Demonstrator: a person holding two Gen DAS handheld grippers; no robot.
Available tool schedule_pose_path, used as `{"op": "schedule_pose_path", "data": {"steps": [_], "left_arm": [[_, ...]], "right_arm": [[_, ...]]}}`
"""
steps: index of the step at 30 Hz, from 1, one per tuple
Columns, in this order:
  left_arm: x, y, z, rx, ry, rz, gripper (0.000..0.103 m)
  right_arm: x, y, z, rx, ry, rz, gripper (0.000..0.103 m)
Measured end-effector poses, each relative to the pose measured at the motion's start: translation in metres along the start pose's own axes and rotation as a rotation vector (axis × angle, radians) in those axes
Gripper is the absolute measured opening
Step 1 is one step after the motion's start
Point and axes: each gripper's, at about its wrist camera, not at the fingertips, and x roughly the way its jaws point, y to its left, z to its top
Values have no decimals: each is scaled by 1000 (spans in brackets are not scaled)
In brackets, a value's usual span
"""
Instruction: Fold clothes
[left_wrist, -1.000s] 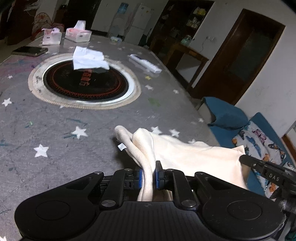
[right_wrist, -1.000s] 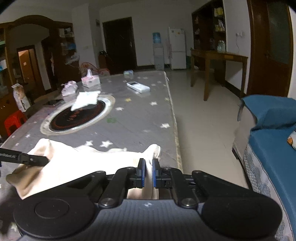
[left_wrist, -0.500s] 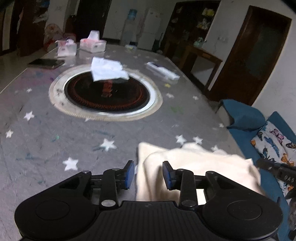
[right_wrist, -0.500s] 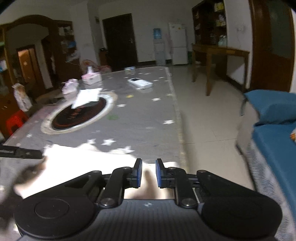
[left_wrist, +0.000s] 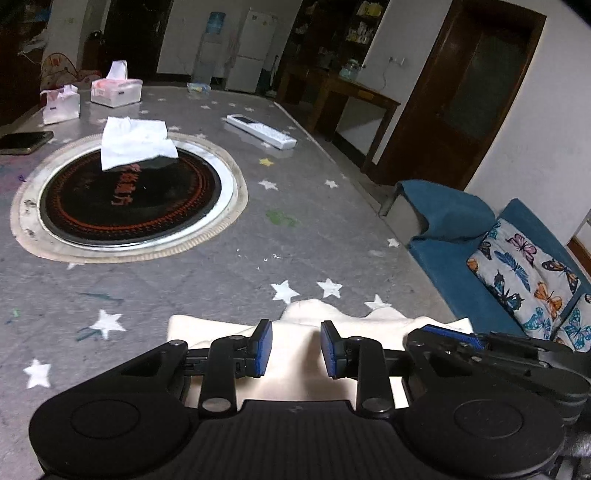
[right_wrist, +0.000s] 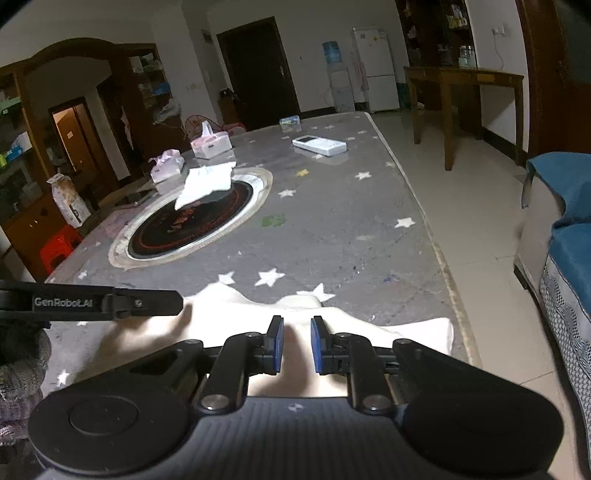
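A cream garment (left_wrist: 295, 354) lies folded flat on the grey star-patterned table (left_wrist: 303, 236), at its near edge. My left gripper (left_wrist: 296, 341) hovers just over it, open, with nothing between its blue pads. In the right wrist view the same cream garment (right_wrist: 236, 314) spreads under my right gripper (right_wrist: 296, 341), which is open too and holds nothing. The right gripper's fingers (left_wrist: 450, 334) show at the right of the left wrist view. The left gripper's arm (right_wrist: 103, 302) crosses the left side of the right wrist view.
A round black hotplate (left_wrist: 129, 195) with a white cloth (left_wrist: 135, 142) on it sits mid-table. Beyond it are two tissue packs (left_wrist: 116, 92), a phone (left_wrist: 22, 142) and a white remote (left_wrist: 260, 131). A blue sofa (left_wrist: 491, 251) stands right of the table edge (right_wrist: 443, 266).
Both grippers were shut on the cream garment a second ago. They have opened and let it go, and it now lies flat on the table.
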Motion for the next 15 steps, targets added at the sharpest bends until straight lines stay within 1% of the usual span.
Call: {"op": "schedule_pose_path", "data": {"steps": [3, 6, 8, 10, 11, 15], "left_arm": [[9, 2, -2, 7, 2, 7, 30], [9, -1, -3, 19, -3, 13, 31], [6, -2, -3, 14, -6, 12, 33], [0, -3, -5, 18, -9, 11, 33], [-3, -5, -7, 25, -12, 10, 33], [-22, -13, -18, 73, -27, 2, 36]], "right_arm": [[7, 0, -2, 3, 1, -10, 16], [7, 1, -2, -18, 6, -6, 22], [1, 4, -2, -31, 1, -2, 31], [-5, 7, -2, -44, -4, 2, 38], [-9, 9, -3, -54, -3, 9, 43], [-26, 19, -11, -97, 4, 21, 56]]}}
